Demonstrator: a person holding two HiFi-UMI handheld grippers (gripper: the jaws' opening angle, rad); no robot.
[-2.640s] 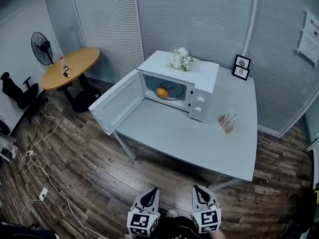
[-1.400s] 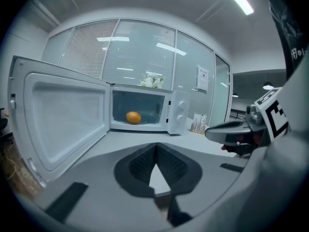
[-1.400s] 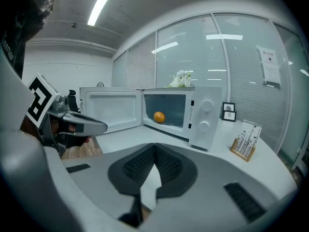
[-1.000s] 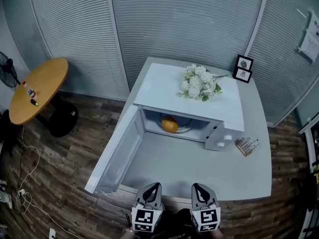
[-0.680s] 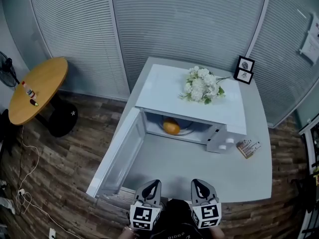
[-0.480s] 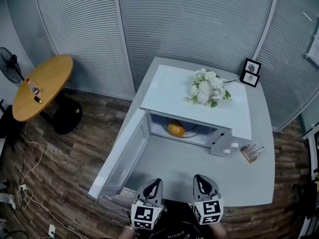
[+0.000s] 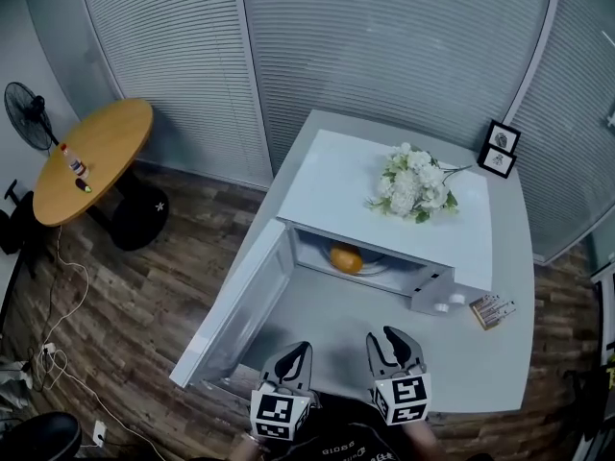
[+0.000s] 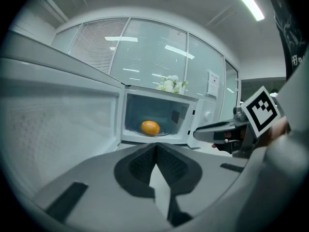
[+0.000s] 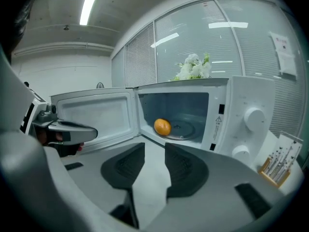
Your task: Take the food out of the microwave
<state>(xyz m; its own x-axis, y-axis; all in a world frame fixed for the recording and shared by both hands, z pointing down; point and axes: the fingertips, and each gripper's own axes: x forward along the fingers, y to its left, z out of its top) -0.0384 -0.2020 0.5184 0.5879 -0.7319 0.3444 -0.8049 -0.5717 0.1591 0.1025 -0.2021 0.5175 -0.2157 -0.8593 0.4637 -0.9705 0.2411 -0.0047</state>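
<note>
A white microwave stands on the grey table with its door swung wide to the left. Inside, an orange fruit lies on the glass turntable. Both grippers hover at the table's near edge, well short of the oven mouth. My left gripper is shut, its pads meeting with nothing between them. My right gripper has its jaws opening, a narrow gap showing and nothing in it.
White flowers lie on top of the microwave. Two small picture frames stand at the table's far right, a small card holder right of the oven. A round wooden table and a fan stand at the left.
The view has closed in on the microwave and both grippers have moved forward toward it. The right gripper's jaws, shut before, now stand slightly apart.
</note>
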